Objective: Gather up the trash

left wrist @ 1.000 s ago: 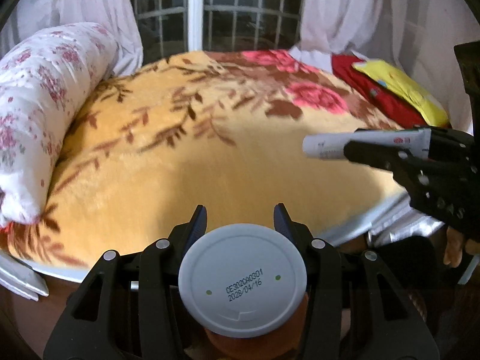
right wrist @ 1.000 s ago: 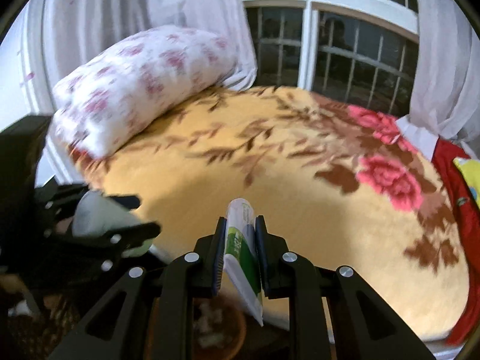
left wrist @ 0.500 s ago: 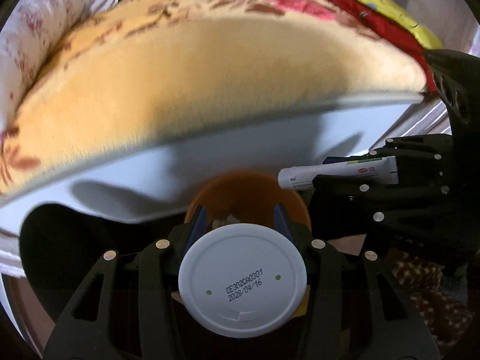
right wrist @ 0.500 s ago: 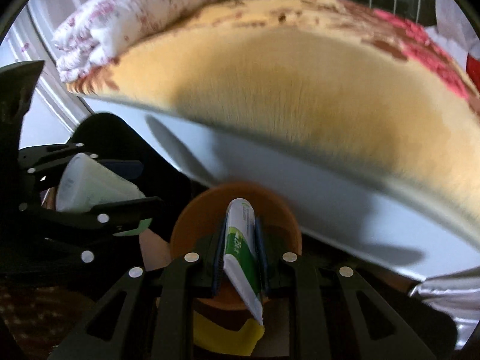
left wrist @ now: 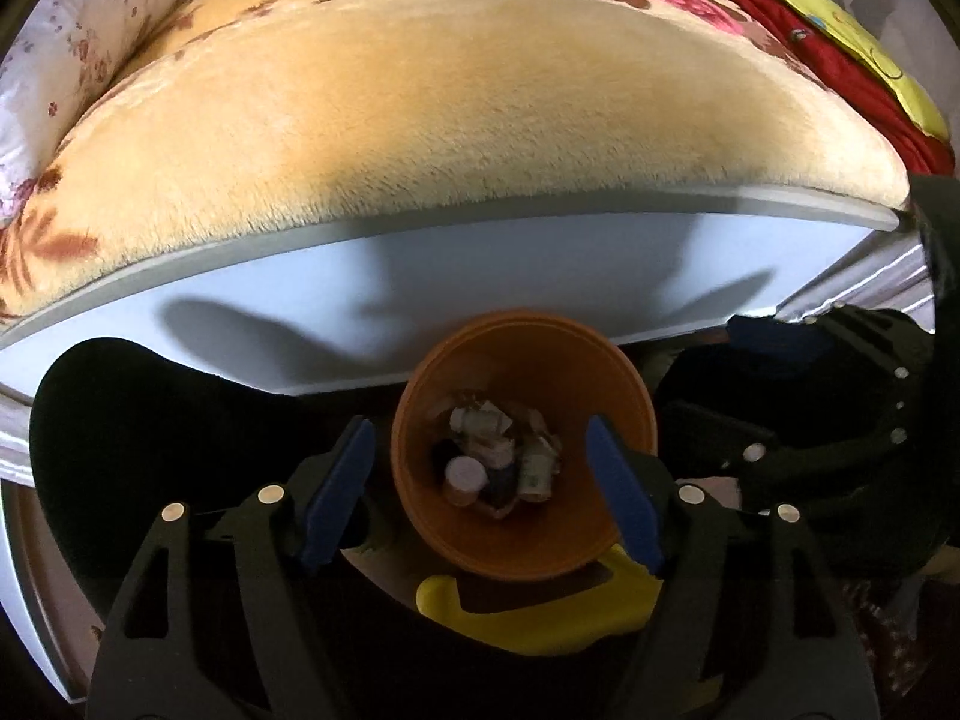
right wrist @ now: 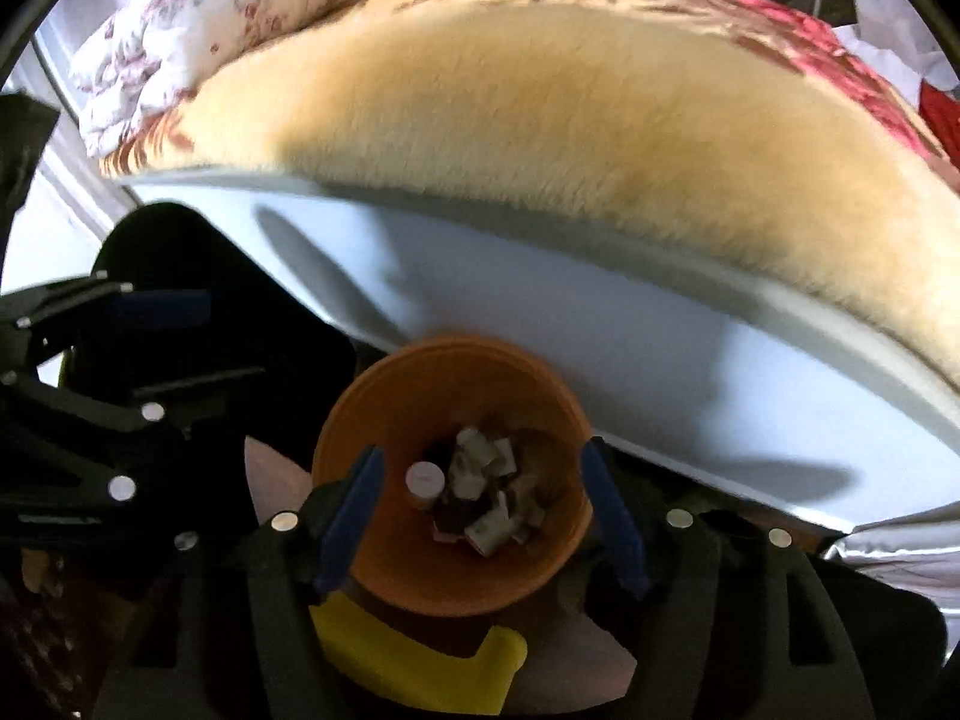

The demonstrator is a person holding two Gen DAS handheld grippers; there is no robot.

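An orange bin (left wrist: 600, 396) stands on the floor against the bed's white side; it also shows in the right wrist view (right wrist: 384, 408). Inside lie crumpled papers (left wrist: 483, 420), a white-lidded container (left wrist: 463, 473) and a tube-like piece (left wrist: 537, 468). The container shows in the right wrist view too (right wrist: 425, 478). My left gripper (left wrist: 480, 483) is open and empty right above the bin. My right gripper (right wrist: 483, 507) is open and empty above it too. Each gripper appears at the edge of the other's view.
The bed with a yellow floral blanket (left wrist: 456, 102) fills the upper view, its white side panel (left wrist: 420, 276) just behind the bin. A floral pillow (right wrist: 228, 18) lies at the left. A yellow plastic piece (left wrist: 540, 612) sits below the bin. Red and yellow cloth (left wrist: 852, 60) lies far right.
Both grippers dropped from above the bed to over the bin and opened. The white-lidded container and the tube left the jaws and now lie in the bin.
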